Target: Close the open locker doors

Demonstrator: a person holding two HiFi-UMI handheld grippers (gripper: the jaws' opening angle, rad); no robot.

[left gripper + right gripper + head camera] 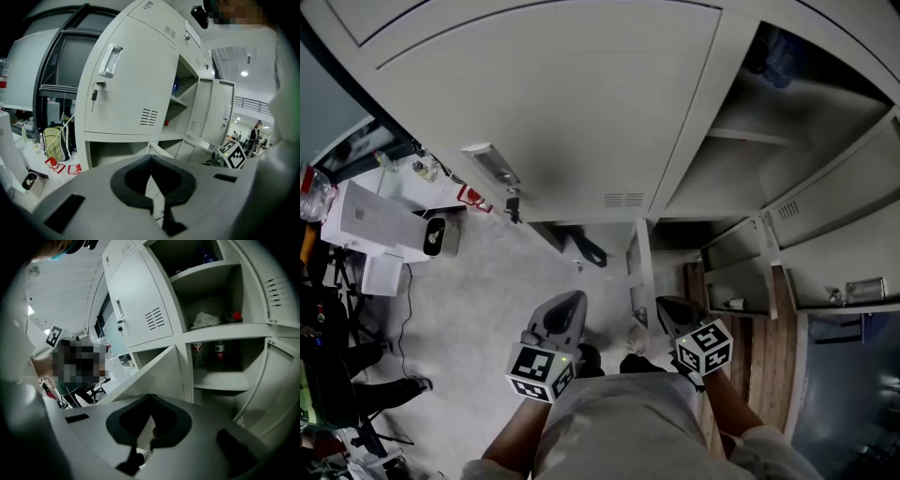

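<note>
A bank of pale grey lockers stands in front of me. The upper left door [553, 112] is closed, with a handle [492, 161] and a hanging key [95, 93]. Beside it the upper right compartment [769, 122] is open, its door [844, 192] swung out to the right. Below, a lower door [642, 272] stands ajar, edge toward me, and is also seen as a lower door [154, 373] in the right gripper view. My left gripper [566, 309] and right gripper [671, 311] are both shut and empty, held low, short of the lockers and touching nothing.
Bottles [206, 352] and a crumpled cloth [205, 319] sit on the open shelves. At the left are white boxes [370, 225], a small bin [439, 236], a backpack [55, 140] and cables. Wooden flooring [764, 347] lies at the right; my shoes [609, 361] are below.
</note>
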